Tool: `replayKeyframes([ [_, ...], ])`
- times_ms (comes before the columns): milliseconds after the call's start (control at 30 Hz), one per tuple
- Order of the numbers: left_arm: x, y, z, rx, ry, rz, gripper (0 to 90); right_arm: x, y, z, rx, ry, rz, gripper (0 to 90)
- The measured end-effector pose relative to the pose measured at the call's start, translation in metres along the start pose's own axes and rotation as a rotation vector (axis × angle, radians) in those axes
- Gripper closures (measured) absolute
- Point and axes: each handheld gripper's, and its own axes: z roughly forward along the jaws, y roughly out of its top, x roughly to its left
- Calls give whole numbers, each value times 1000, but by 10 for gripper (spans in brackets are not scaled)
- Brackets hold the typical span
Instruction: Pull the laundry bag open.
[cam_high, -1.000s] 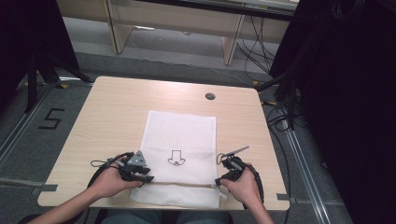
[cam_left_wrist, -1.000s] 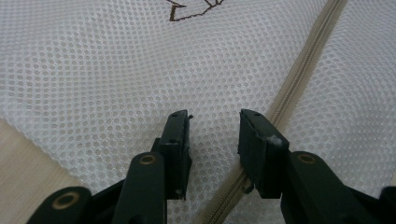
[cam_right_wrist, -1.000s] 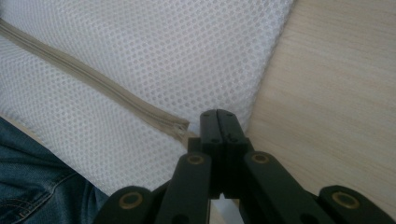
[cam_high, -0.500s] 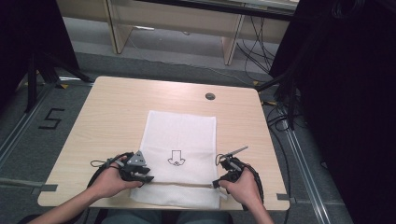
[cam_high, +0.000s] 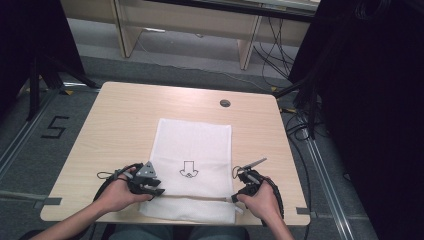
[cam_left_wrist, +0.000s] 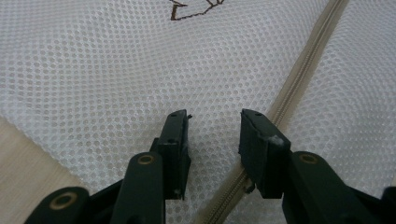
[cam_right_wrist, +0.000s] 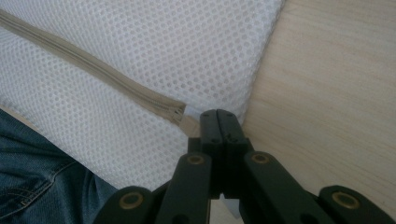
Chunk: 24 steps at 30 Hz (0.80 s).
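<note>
White mesh zippered bag (cam_high: 192, 167) lies flat on the pale wooden bench (cam_high: 125, 125); we judge unzipping is starting: right hand-held gripper (cam_right_wrist: 218, 113) pinches the beige zipper (cam_right_wrist: 93, 74) end tab, left hand-held gripper (cam_left_wrist: 212, 122) spread over mesh, which must next pin it.

I'm sitting at a light wood table (cam_high: 120, 120) with a round grommet hole (cam_high: 225, 103). Grey floor (cam_high: 30, 130) is showing a taped "5" (cam_high: 54, 128). Cables (cam_high: 300, 125) are trailing right beside black curtain (cam_high: 370, 100). Wooden desk legs (cam_high: 248, 50) are standing behind.
</note>
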Motion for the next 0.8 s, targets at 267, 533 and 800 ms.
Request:
replayKeyframes([
  [267, 0, 0, 0, -4, 2, -4, 616, 8, -1, -4, 1, 45, 31, 900],
  [533, 1, 0, -1, 17, -2, 19, 615, 18, 4, 1, -30, 66, 9, 900],
  [800, 0, 0, 0, -4, 6, 0, 603, 17, 9, 3, -80, 35, -74, 896],
])
